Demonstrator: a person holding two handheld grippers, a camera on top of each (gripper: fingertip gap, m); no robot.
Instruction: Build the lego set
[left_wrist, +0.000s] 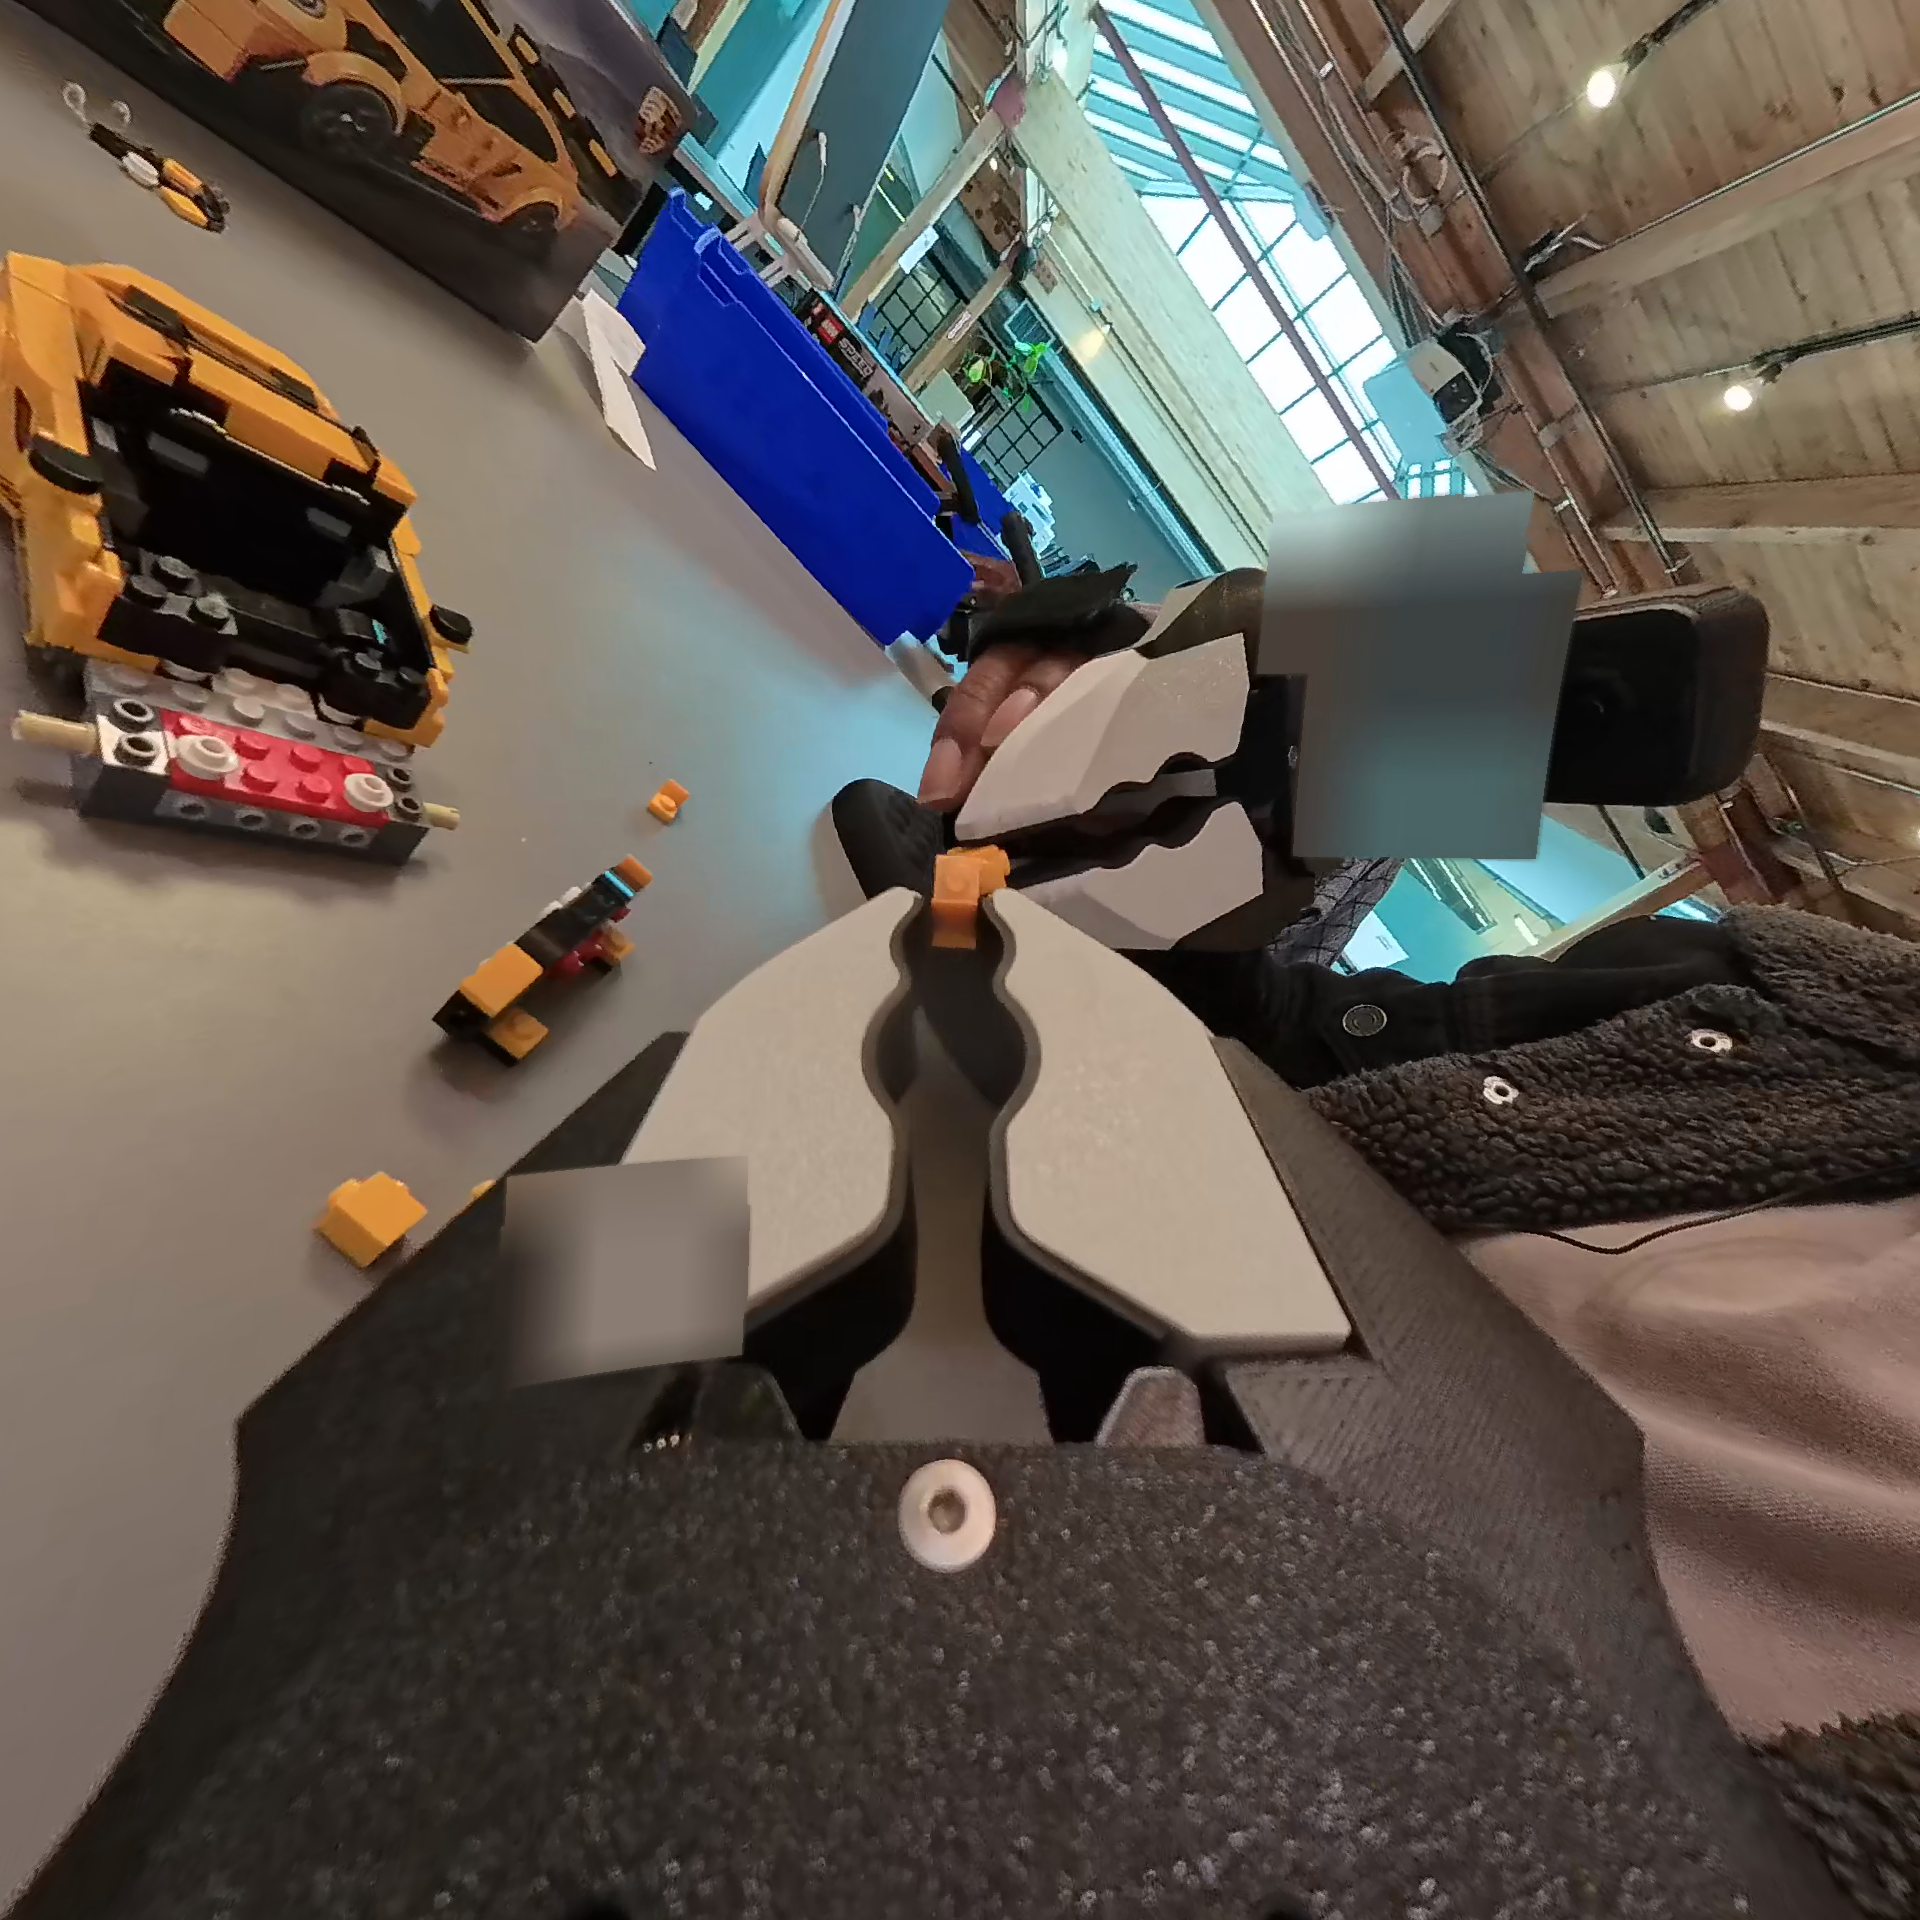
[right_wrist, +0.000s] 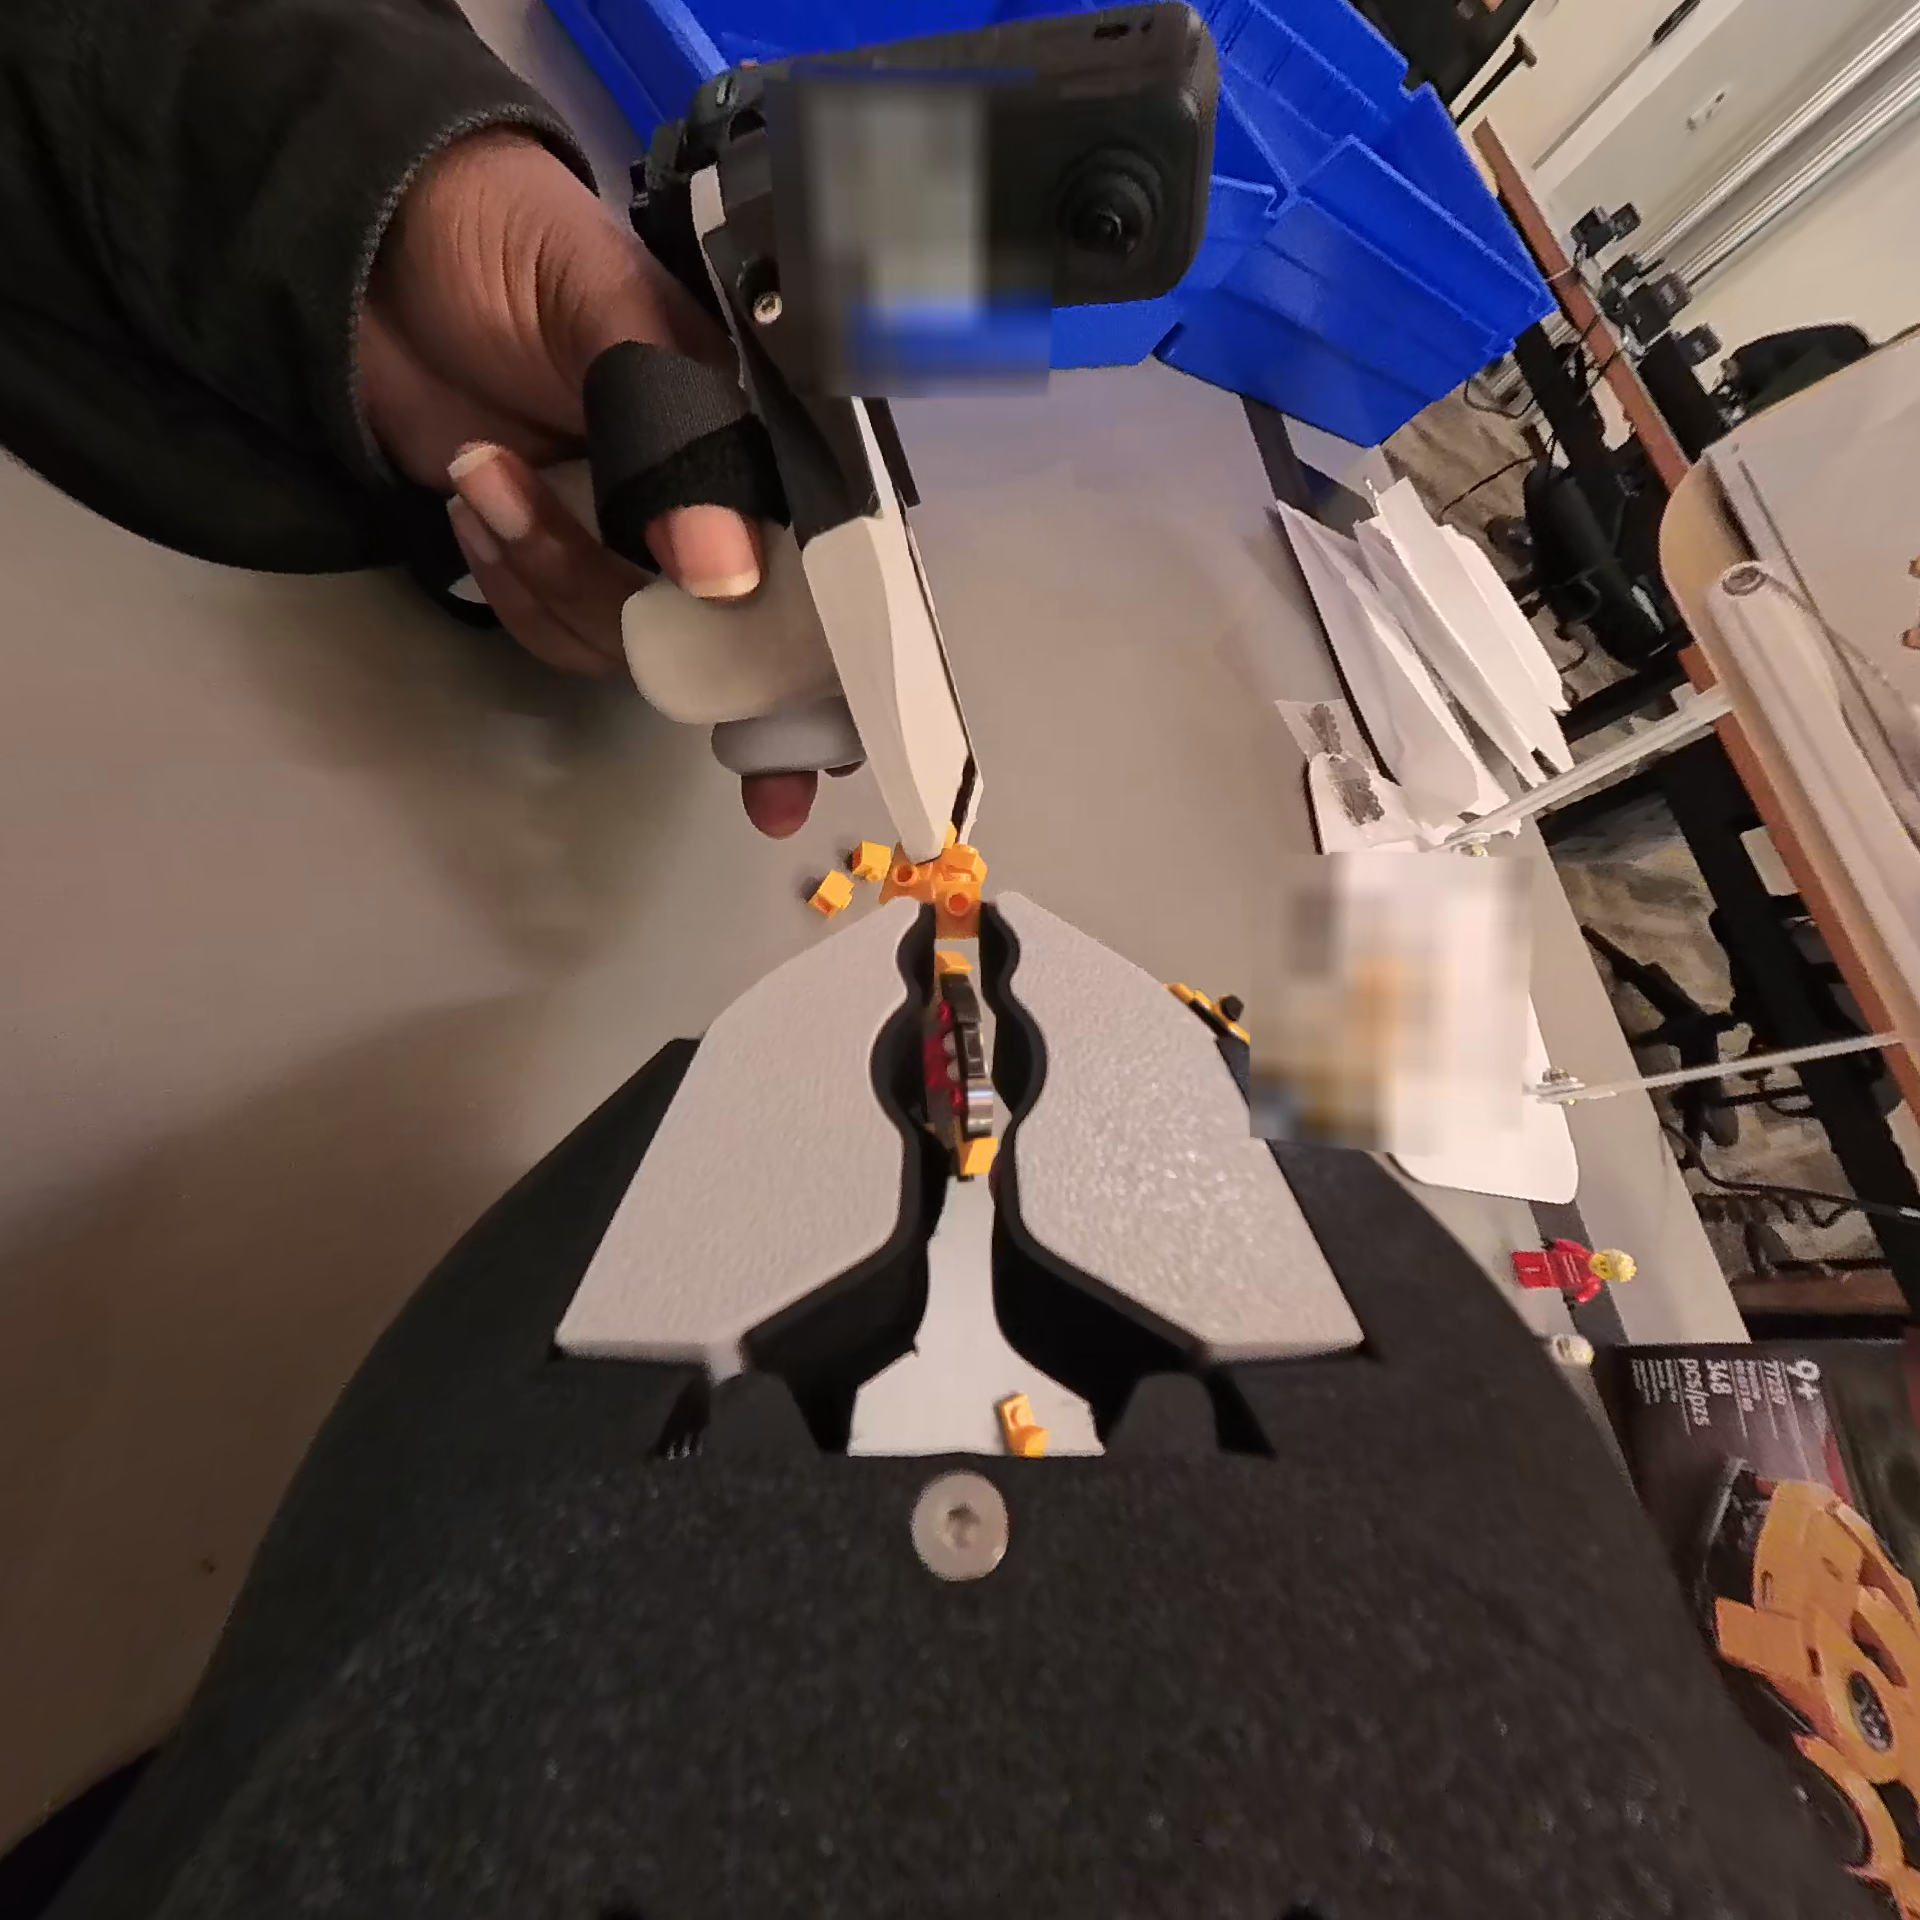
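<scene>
My left gripper is shut on a small orange brick, held above the grey table. My right gripper is shut on another small orange piece. The two pieces touch between the tips, as an orange cluster. In the left wrist view the right gripper comes in from the right, and in the right wrist view the left gripper comes down from above. The partly built orange and black car stands at the left. A small orange, black and red sub-assembly lies on the table.
Loose orange bricks lie on the table. Blue bins stand at the back. The set's box, a red minifigure, a booklet and paper bags lie near the table's right edge. The grippers are tip to tip, or close to it. Left tips and right tips are each some 35 cm from the red minifigure.
</scene>
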